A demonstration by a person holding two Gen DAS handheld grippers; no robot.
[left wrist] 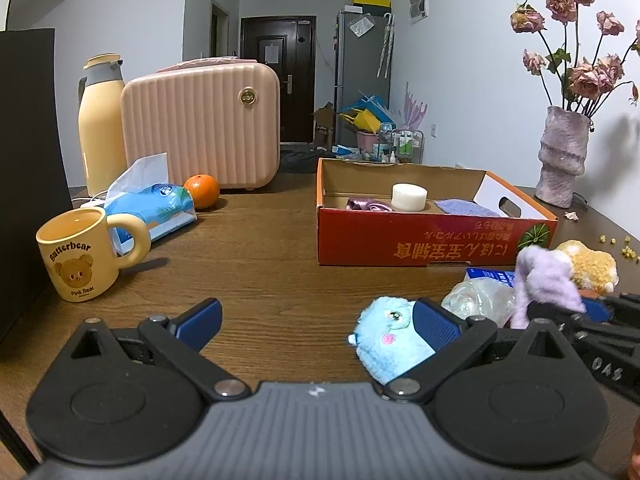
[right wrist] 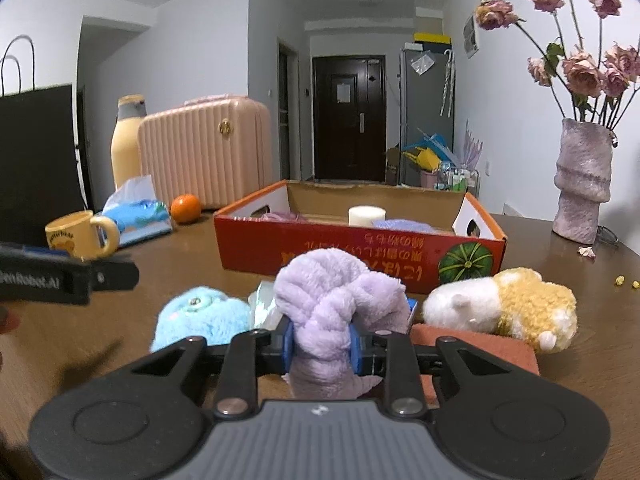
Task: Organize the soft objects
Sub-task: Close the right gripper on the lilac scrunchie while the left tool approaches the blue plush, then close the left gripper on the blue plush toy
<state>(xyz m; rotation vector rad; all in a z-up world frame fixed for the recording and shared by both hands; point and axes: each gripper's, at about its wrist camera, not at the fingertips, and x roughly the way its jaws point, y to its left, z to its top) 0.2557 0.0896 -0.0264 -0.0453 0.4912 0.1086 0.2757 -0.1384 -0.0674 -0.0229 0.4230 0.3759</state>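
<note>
My right gripper point(right wrist: 322, 344) is shut on a fluffy lilac plush point(right wrist: 332, 304), its blue pads squeezing the plush in the middle; the same plush point(left wrist: 544, 280) shows at the right in the left wrist view. A light blue plush point(right wrist: 200, 316) lies on the table to its left. A yellow and white plush point(right wrist: 504, 304) lies to its right. My left gripper point(left wrist: 316, 320) stands open, and the blue plush point(left wrist: 390, 336) rests against its right finger's point(left wrist: 436, 322) inner side. Behind them an open red cardboard box point(left wrist: 420, 240) holds a white cylinder point(left wrist: 409, 197), a purple ribbon and a lavender cloth.
On the left stand a Butterbear mug point(left wrist: 82, 256), a tissue pack point(left wrist: 156, 210), an orange point(left wrist: 202, 191), a pink case point(left wrist: 200, 128), a cream thermos point(left wrist: 100, 120) and a black bag point(left wrist: 28, 160). A vase of dried roses point(left wrist: 562, 156) stands at the back right. A crumpled plastic bag point(left wrist: 476, 296) lies near the plushes.
</note>
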